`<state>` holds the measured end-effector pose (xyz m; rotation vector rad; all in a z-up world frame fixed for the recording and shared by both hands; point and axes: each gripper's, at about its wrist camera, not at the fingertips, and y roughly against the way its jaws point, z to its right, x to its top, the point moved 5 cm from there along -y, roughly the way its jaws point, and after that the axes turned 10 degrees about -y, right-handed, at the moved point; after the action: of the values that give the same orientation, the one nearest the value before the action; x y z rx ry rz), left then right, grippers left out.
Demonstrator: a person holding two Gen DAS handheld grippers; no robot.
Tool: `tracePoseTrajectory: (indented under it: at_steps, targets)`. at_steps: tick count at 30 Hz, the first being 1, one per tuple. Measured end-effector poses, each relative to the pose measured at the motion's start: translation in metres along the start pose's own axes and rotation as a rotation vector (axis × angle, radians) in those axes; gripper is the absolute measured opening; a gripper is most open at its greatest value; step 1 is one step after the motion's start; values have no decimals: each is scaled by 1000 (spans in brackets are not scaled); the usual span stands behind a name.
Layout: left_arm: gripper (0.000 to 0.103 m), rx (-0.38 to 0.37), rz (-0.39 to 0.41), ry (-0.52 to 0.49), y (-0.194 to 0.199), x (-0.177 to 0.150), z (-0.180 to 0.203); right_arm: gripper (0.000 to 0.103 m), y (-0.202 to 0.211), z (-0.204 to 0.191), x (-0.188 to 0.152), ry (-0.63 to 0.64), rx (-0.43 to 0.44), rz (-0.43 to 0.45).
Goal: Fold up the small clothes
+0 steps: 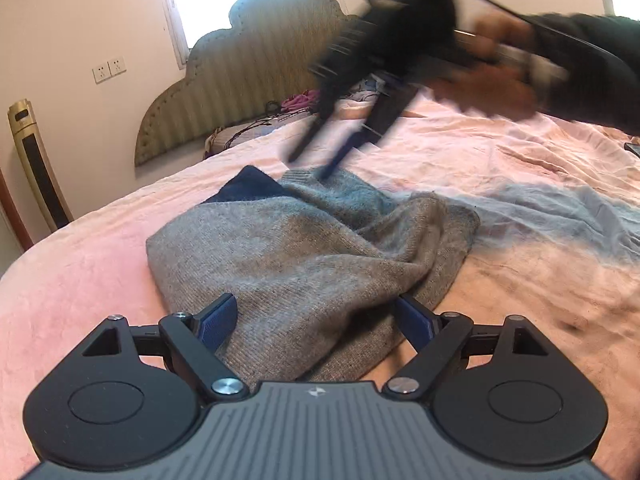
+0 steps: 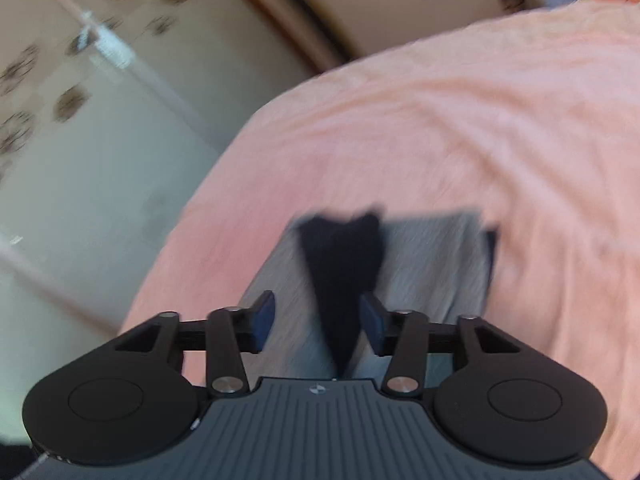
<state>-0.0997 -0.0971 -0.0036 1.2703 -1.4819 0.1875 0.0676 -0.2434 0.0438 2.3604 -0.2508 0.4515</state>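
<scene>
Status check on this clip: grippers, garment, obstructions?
Left gripper open, low over grey sweater. Right gripper open above it, blurred. Sweater crumpled on pink bedspread. Nothing in the way.

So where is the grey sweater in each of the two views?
Left wrist view: the grey sweater lies crumpled at the centre, between the open left tongs.
Right wrist view: it shows blurred, low at the centre, beyond the open right tongs.
Shared landmark: the pink bedspread beneath it.
</scene>
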Motion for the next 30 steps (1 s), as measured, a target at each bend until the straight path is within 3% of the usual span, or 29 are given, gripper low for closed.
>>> tracePoseTrajectory:
  at_steps: [5,11,13,14,15,17,19,21,24,26,28,29,30]
  targets:
    - [87,12,-16,-30,-6,-2,2,43,-18,1,-59,63,-99,-154]
    - [87,12,-15,-15,-8,2,-3,39,-10,8,-58,17,-76,-132]
    - [87,4,-18,3,-9,2,-5,28,-18,9,-61,11,-60,-163]
    - [87,6,-22,9,-10,2,-7,11,-25,9,-65,17,-50,-200]
    - [87,5,-23,14,-9,2,-8,12,-29,8,-70,37,-46,-224]
    - [87,-4,-18,19,-5,1,-12,11,-18,0,-72,76,-48,-183]
    - [87,-13,-12,44,0,-1,-18,11,13,-6,-74,100,-37,-87]
    - [87,-35,-17,97,2,-4,-28,10,44,5,-86,91,-83,-5]
    - [87,-63,-24,159,0,-6,-41,11,44,38,-119,-7,-127,-108]
    - [87,-54,-23,158,-2,-4,-45,16,49,40,-120,-21,-174,-50]
    - [87,-48,-16,163,-1,0,-49,17,66,27,-96,-50,-46,91]
    - [87,-55,-10,174,0,3,-51,23,70,21,-83,-67,8,141]
    - [87,-62,-1,192,3,5,-54,39,67,18,-68,-84,36,167]
